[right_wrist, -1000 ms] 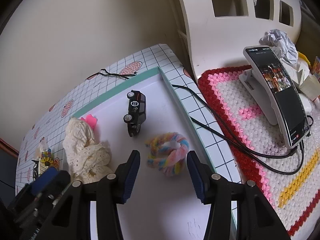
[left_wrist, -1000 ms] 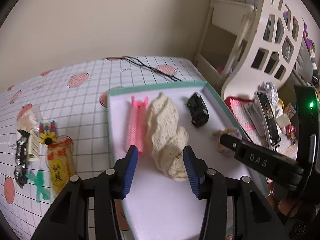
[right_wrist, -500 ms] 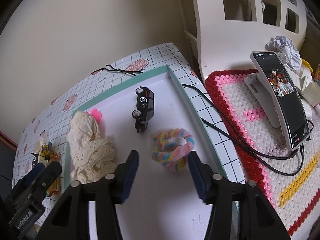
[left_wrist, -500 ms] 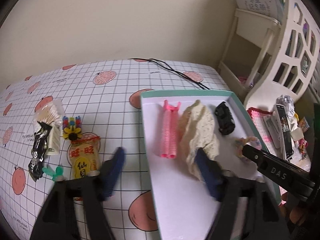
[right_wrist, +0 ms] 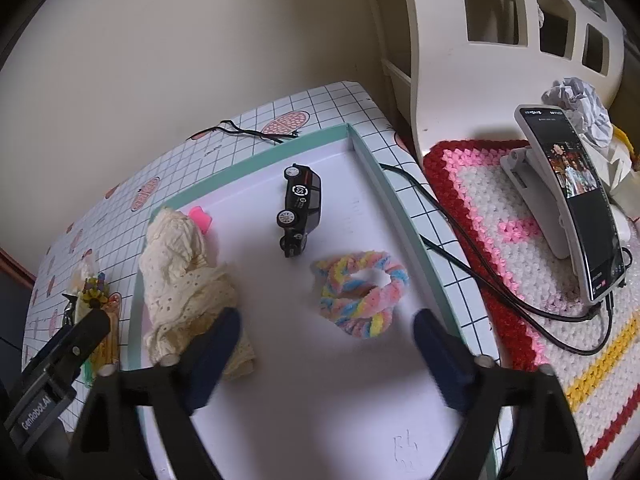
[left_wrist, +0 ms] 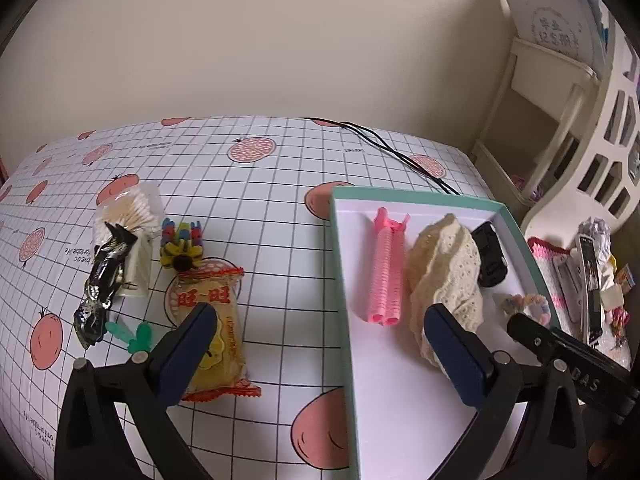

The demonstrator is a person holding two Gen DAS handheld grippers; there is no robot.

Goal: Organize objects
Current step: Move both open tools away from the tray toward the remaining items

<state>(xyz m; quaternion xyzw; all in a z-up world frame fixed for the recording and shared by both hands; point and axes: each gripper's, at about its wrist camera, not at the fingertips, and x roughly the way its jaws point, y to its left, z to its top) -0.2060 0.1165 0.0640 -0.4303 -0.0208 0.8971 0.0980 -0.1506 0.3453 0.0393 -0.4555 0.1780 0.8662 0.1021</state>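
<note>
A teal-rimmed tray (left_wrist: 342,264) with a white floor holds a pink hair roller (left_wrist: 386,276), a cream lace cloth (left_wrist: 444,276), a black toy car (right_wrist: 300,208) and a pastel scrunchie (right_wrist: 360,292). My left gripper (left_wrist: 318,320) hangs over the tray's left rim with its jaws opening and nothing between them. One fingertip is above a yellow snack packet (left_wrist: 212,332), the other by the cloth. My right gripper (right_wrist: 326,320) hovers just short of the scrunchie, its jaws opening too, with no pad touching it.
Left of the tray on the checked tablecloth lie a black wrapper (left_wrist: 102,280), a bag of cotton swabs (left_wrist: 128,212), a flower clip (left_wrist: 180,244) and a green clip (left_wrist: 132,334). To the right are a phone on a stand (right_wrist: 576,200), a crochet mat (right_wrist: 500,220), black cables (right_wrist: 460,264) and a white shelf (right_wrist: 480,60).
The left gripper has swung left from over the cloth to over the tray's left rim, and its jaws have spread wide. The right jaws have widened in place.
</note>
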